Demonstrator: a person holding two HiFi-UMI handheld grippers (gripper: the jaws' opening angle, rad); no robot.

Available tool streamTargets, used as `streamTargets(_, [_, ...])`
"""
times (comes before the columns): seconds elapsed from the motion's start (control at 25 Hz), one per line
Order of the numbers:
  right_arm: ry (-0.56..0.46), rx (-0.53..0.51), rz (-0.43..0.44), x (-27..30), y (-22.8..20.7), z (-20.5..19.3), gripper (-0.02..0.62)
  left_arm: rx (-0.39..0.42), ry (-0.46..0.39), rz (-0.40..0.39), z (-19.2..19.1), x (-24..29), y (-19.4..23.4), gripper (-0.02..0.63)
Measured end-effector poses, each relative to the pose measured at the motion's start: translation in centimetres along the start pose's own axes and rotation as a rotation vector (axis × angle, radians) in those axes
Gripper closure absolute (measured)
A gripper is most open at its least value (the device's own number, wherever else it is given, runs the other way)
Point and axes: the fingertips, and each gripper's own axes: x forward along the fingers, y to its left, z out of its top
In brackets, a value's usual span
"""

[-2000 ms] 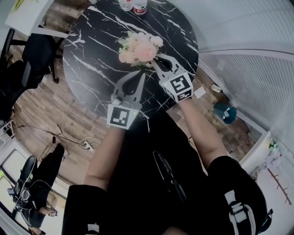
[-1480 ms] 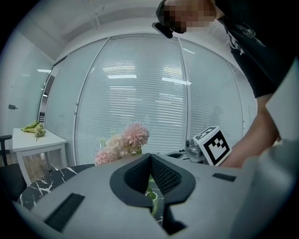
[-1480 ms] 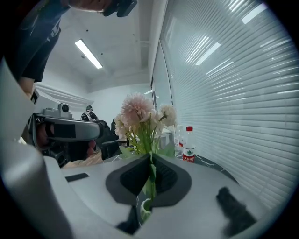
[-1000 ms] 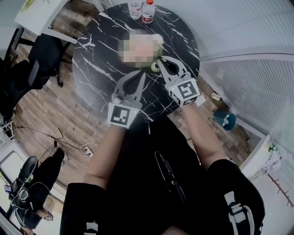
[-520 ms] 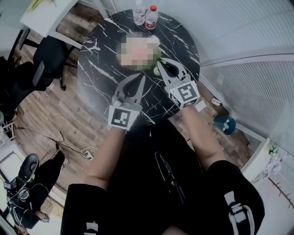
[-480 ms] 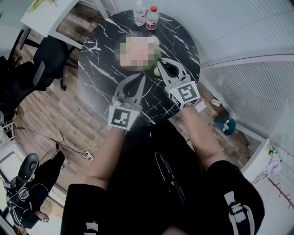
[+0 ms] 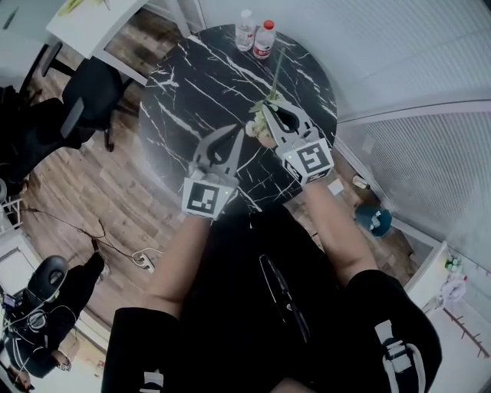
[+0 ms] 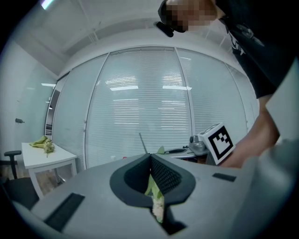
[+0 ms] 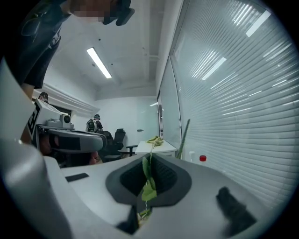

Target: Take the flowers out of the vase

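Observation:
Both grippers hover over the round black marble table. My right gripper is shut on the flowers; a long green stem runs from its tips toward the table's far edge. A pale clump of blossoms and leaves shows between the two grippers. In the right gripper view my right gripper pinches green leaves, and the stem rises beyond. My left gripper is shut too; the left gripper view shows my left gripper clamping a pale green leaf. No vase is visible.
Two plastic bottles stand at the table's far edge. A black office chair and a white side table are on the left. A teal bin sits on the floor at right, by the blind-covered glass wall.
Both grippers have risen. The flower bunch has left its place over the table's middle; now only a long stem and a small pale clump show at the gripper tips.

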Motion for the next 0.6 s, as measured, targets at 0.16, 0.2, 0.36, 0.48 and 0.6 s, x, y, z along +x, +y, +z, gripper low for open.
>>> streamTargets(0.16, [0.006,0.000,0.018,0.1,1.0,0.1,0.575,-0.008,-0.002,0.019,0.1,-1.0,0.5,0.594])
streamTargets(0.2, [0.007,-0.002,0.025,0.2,1.4,0.1,0.575,-0.008,-0.004,0.023,0.1,-1.2,0.6,0.594])
streamTargets(0.36, [0.011,-0.009,0.053,0.9,2.9,0.1,0.575,-0.012,-0.007,0.043,0.2,-2.2,1.3,0.594])
streamTargets(0.48, [0.020,-0.013,0.076,1.5,4.4,0.0,0.575,-0.018,-0.011,0.064,0.2,-3.2,2.0,0.594])
streamTargets(0.6, [0.026,-0.018,0.099,2.3,5.9,-0.1,0.575,-0.017,-0.012,0.085,0.0,-4.3,2.8,0.594])
